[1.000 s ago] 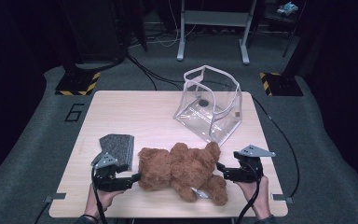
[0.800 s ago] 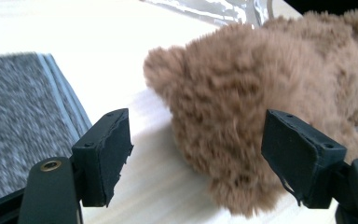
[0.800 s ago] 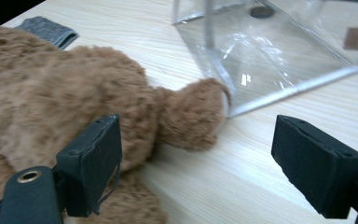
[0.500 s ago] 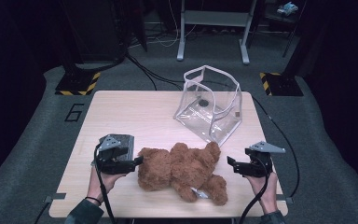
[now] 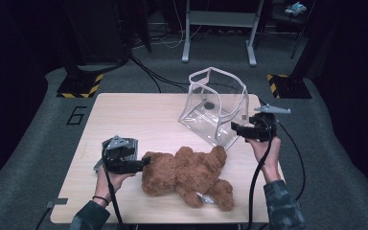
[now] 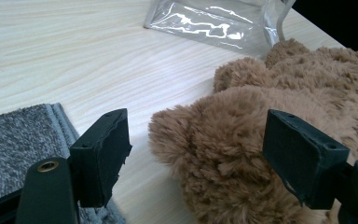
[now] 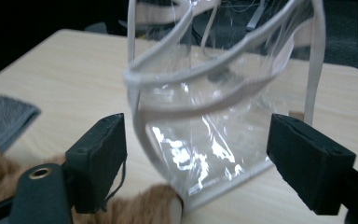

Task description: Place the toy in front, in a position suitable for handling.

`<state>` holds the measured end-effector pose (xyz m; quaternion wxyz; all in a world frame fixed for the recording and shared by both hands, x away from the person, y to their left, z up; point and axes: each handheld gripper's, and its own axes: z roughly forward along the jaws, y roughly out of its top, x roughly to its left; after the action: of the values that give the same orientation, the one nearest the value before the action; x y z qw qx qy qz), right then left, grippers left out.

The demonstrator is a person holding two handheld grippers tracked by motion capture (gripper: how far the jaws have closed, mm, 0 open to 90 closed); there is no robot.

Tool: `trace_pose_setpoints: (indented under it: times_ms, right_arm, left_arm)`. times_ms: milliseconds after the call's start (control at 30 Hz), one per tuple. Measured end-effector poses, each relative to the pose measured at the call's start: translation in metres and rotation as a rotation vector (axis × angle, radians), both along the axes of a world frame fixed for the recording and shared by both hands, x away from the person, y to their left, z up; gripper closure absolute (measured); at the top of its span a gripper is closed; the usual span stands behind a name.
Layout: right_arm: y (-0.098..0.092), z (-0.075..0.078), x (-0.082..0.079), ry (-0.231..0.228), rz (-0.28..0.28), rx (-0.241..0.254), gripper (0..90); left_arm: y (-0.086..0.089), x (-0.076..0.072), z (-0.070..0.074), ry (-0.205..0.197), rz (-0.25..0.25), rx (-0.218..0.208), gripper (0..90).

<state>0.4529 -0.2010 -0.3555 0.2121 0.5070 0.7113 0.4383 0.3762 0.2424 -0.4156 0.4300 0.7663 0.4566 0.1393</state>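
Dark grey carpet and black equipment stands ringed a pale wooden table (image 5: 139, 120), which filled the middle of the high view. At lower centre of that frame a brown plush teddy bear (image 5: 187, 175) lay on its side. Up and to the right of it, a clear plastic pouch with white piping (image 5: 215, 108) stood with its mouth gaping, its near corner just beside the bear. The left gripper (image 5: 143, 164) sat at the bear's left end; in its own view the jaws stood wide apart around a furry limb without pressing it. The right gripper (image 5: 235, 128) hovered at the pouch's right edge, its jaws apart after just closing a little, with the pouch's rim between them but untouched.

The bear looked light, soft and yielding, so a pinch on a limb would probably hold best. The pouch seemed thin, slippery and floppy; its stiffer piping offered the surest grip. A grey cloth (image 6: 14, 140) lay under the left gripper. Bare tabletop stretched toward the upper left, while the table's right edge ran close to the right hand (image 5: 263, 153).
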Motion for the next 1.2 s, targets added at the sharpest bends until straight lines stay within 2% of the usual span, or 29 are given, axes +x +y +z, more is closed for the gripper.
trace_pose_setpoints:
  times_ms: [133,267,400,533,633,733,800,833,967,1033,1200]
  right_arm:
    - [0.005,0.018,0.024,0.006,-0.037,-0.018,22.1]
    - [0.007,0.026,0.048,0.038,-0.094,-0.050,25.8]
    - [0.010,0.022,0.066,0.104,-0.165,-0.062,30.6]
    - [0.013,0.013,0.077,0.163,-0.219,-0.073,38.3]
    - [0.015,0.006,0.084,0.189,-0.243,-0.073,49.8]
    - [0.020,0.000,0.090,0.203,-0.239,-0.079,64.6]
    - [0.025,-0.002,0.093,0.200,-0.238,-0.106,71.1]
    - [0.026,-0.004,0.095,0.185,-0.227,-0.115,74.0]
    - [0.034,-0.004,0.098,0.177,-0.209,-0.145,80.1]
    - [0.036,-0.005,0.101,0.172,-0.168,-0.121,85.0]
    - [0.049,-0.006,0.104,0.162,-0.134,-0.133,86.8]
  left_arm:
    - [0.001,0.004,0.002,0.005,0.006,-0.003,21.9]
    - [0.000,0.007,0.002,0.009,0.004,0.000,20.7]
    - [0.002,0.009,0.000,0.017,0.007,-0.005,20.7]
    - [0.005,0.010,-0.002,0.026,0.006,-0.002,20.8]
    - [0.008,0.011,-0.004,0.032,0.007,-0.002,21.0]
    - [0.009,0.012,-0.006,0.039,0.008,-0.006,21.3]
    - [0.010,0.012,-0.009,0.039,0.016,-0.016,21.3]
    - [0.010,0.012,-0.010,0.043,0.018,-0.019,21.4]
    - [0.010,0.012,-0.013,0.040,0.022,-0.020,21.5]
    - [0.011,0.012,-0.013,0.045,0.017,-0.020,21.5]
    - [0.011,0.012,-0.013,0.043,0.016,-0.019,21.6]
